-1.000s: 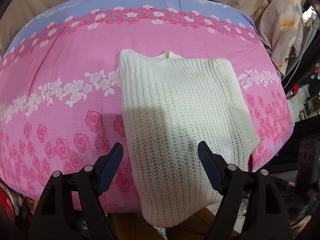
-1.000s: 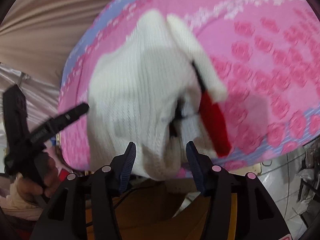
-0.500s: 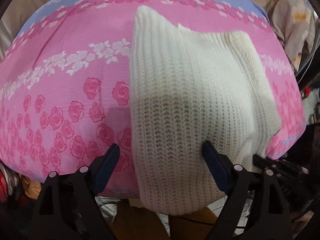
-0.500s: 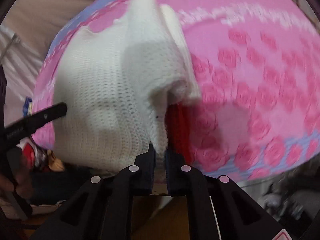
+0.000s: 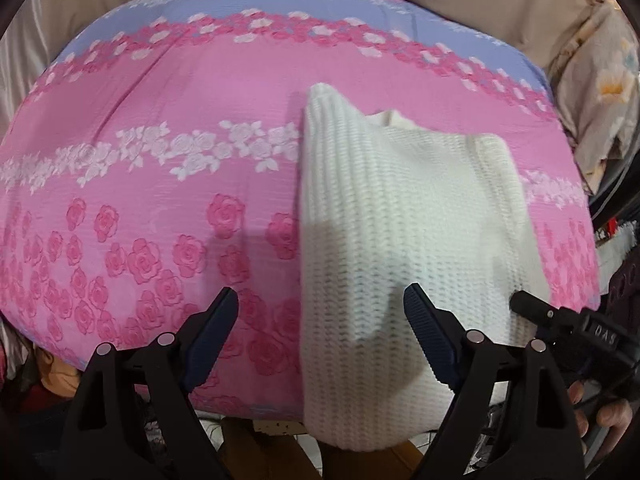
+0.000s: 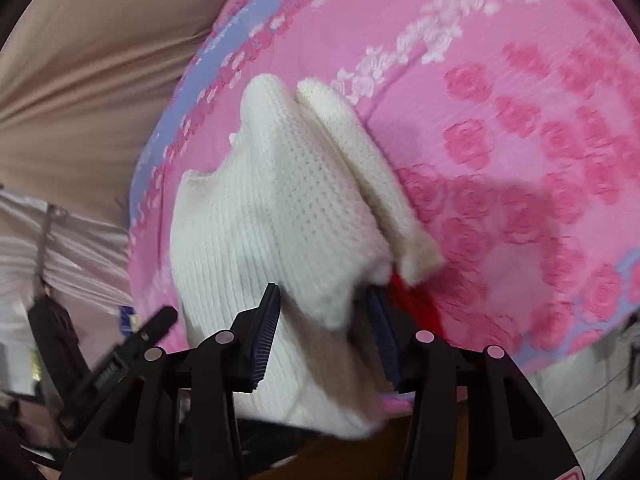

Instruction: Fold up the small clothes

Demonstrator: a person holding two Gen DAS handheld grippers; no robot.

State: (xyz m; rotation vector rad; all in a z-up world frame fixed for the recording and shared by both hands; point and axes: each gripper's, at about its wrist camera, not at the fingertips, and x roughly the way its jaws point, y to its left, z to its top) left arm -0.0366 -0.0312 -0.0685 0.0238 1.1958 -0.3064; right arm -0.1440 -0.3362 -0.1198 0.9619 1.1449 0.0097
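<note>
Left wrist: left gripper [image 5: 320, 330] gapes wide above the white sweater [image 5: 400, 248], which drapes over the pink sheet's [image 5: 160, 120] near edge

Right wrist: right gripper [image 6: 324, 336] has just been opening, jaws parted around the sweater's [image 6: 280, 216] fold without pressing

A white knit sweater [image 5: 400, 220] lies on the pink rose-patterned bed [image 5: 160, 208].
</note>
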